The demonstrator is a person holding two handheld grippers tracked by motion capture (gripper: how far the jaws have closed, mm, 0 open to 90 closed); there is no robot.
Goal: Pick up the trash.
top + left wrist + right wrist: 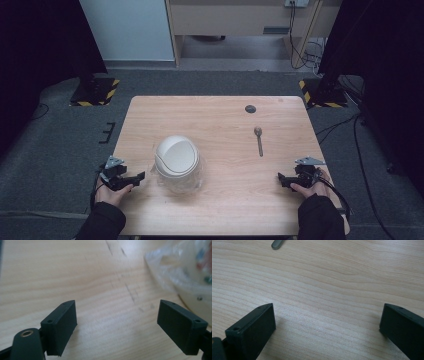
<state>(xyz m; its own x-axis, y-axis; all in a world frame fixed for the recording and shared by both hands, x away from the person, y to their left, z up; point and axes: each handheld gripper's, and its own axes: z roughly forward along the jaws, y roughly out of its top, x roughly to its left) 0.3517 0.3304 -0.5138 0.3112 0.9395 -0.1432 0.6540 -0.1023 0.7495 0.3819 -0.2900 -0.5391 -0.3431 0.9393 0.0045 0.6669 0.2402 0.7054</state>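
Currently both tools down low at near edge of wooden counter (215, 107), one per hand. Left tool (131, 178) at near-left corner, held in left hand (111, 192), jaws pointing toward counter's middle. Left gripper view: left tool (117, 327) spread wide, bare wood between jaws, gripping nothing; pads look just above or resting on counter (62, 275), can't tell which. Crinkly clear plastic bag (180, 270) at upper right of that view, blurred, just beyond right-hand jaw, not between jaws.

High view: white domed container (175, 156) w/ clear plastic bag (196, 175) around it, standing left of centre, just beside left tool; touching or not — can't tell. Spoon (258, 140) right of centre, bowl end away from person, handle toward near edge, well apart from container. Small dark round spot (250, 108) on counter near far edge.

Right tool (284, 180) at near-right corner in right hand (311, 186), jaws pointing inward. Right gripper view: right tool (327, 327) also gaping wide, holding nothing, only bare counter (324, 285) between jaws. Grey rounded tip of spoon handle (277, 243) at top left of that view, well clear of jaws.
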